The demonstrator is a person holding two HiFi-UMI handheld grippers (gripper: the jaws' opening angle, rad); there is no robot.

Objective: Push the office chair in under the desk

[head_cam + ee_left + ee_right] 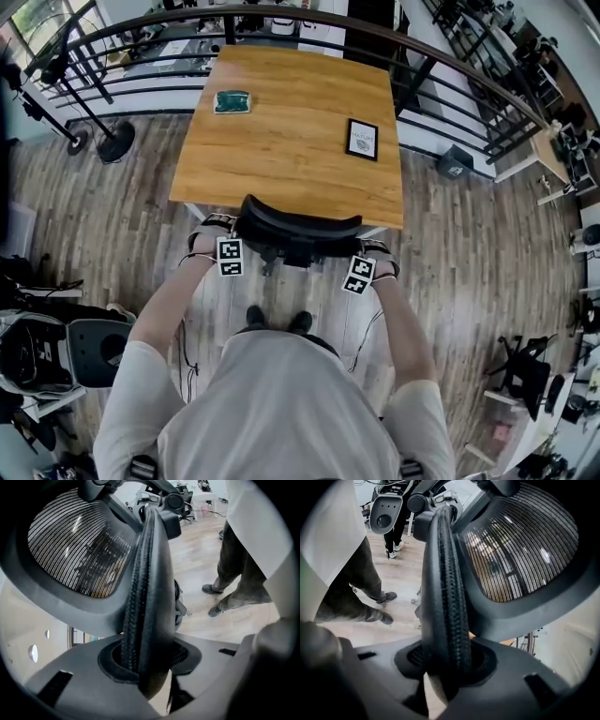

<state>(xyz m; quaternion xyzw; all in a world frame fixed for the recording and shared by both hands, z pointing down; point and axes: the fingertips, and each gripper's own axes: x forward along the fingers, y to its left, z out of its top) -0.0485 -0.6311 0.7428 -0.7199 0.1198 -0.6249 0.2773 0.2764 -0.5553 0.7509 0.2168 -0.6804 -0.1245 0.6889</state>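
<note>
The black office chair (298, 230) stands at the near edge of the wooden desk (291, 141), its seat hidden under the top and only the curved backrest top showing. My left gripper (228, 234) is at the backrest's left end and my right gripper (367, 255) at its right end. In the left gripper view the padded, stitched rim (147, 573) runs down between the jaws of the left gripper (147, 660), and both pads lie against it. The right gripper (445, 660) holds the rim (445, 573) the same way. A mesh panel (79, 545) of the chair fills the background.
On the desk lie a green object (232, 101) and a black-framed card (362, 139). A dark railing (281, 19) curves behind the desk. A stand base (115, 142) sits at the far left, another chair (94, 352) at my left. My legs (234, 583) are close behind the chair.
</note>
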